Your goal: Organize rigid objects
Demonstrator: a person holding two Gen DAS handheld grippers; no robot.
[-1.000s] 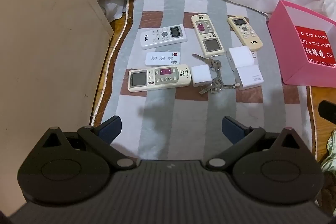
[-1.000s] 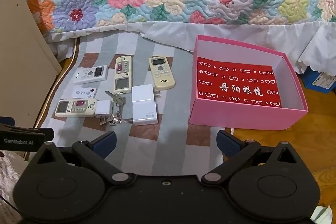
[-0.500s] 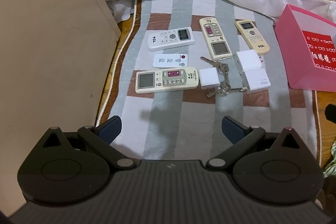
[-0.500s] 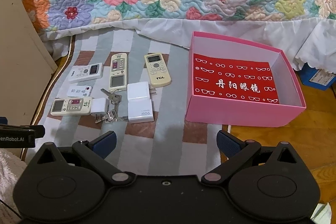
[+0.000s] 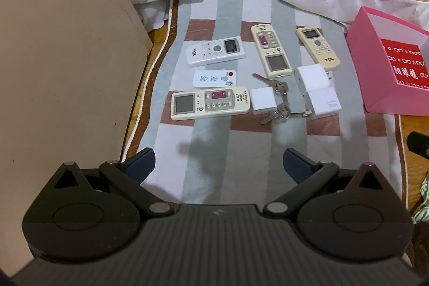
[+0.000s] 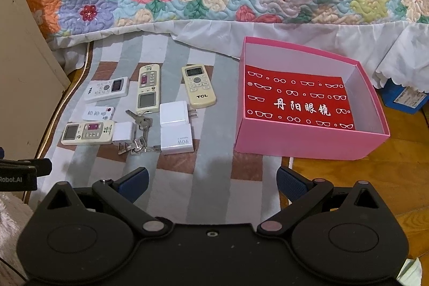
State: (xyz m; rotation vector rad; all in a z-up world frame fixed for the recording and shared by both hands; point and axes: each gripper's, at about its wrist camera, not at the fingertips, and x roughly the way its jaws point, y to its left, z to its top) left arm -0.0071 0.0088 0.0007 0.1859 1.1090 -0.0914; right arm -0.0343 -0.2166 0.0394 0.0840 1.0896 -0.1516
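5 remotes (image 6: 147, 89), 3 chargers (image 6: 176, 138) (white), 1 key bunch (image 6: 140, 132).

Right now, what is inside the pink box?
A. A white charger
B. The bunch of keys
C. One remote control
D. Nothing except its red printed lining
D: the right wrist view shows the pink box holding only its red lining, while the remotes, keys and chargers lie outside it on the striped mat.
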